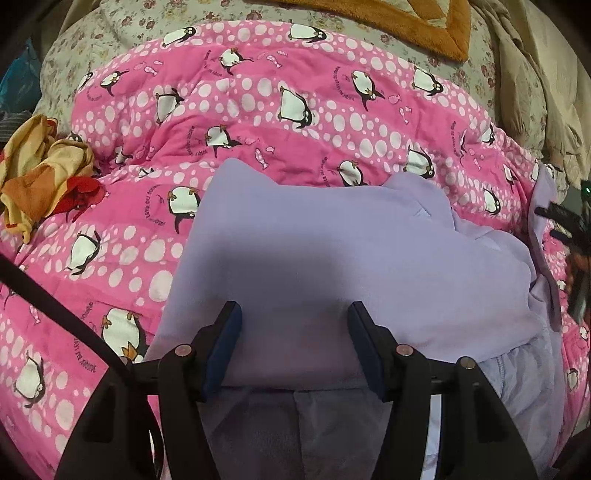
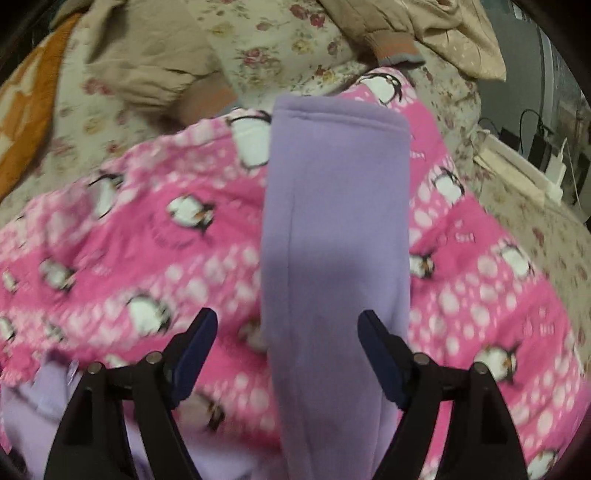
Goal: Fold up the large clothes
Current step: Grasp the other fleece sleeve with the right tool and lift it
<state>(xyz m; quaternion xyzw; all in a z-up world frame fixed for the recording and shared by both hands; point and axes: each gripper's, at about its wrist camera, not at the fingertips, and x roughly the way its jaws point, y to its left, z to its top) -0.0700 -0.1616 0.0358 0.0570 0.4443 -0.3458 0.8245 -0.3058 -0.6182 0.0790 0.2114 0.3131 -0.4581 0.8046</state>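
Note:
A lavender fleece garment lies on a pink penguin-print blanket. In the left wrist view my left gripper sits at the garment's near edge. A thick fold fills the gap from pad to pad, so it is shut on the fabric. In the right wrist view a long lavender sleeve lies flat on the blanket, running away from me. My right gripper hovers open over its near part, the pads clear of the cloth. At the right edge of the left wrist view, the right gripper shows beside the sleeve.
A crumpled yellow, orange and red cloth lies at the blanket's left. Beyond it are a floral quilt, beige clothing and an orange blanket. A power strip with plugs and cables lies off the bed's right side.

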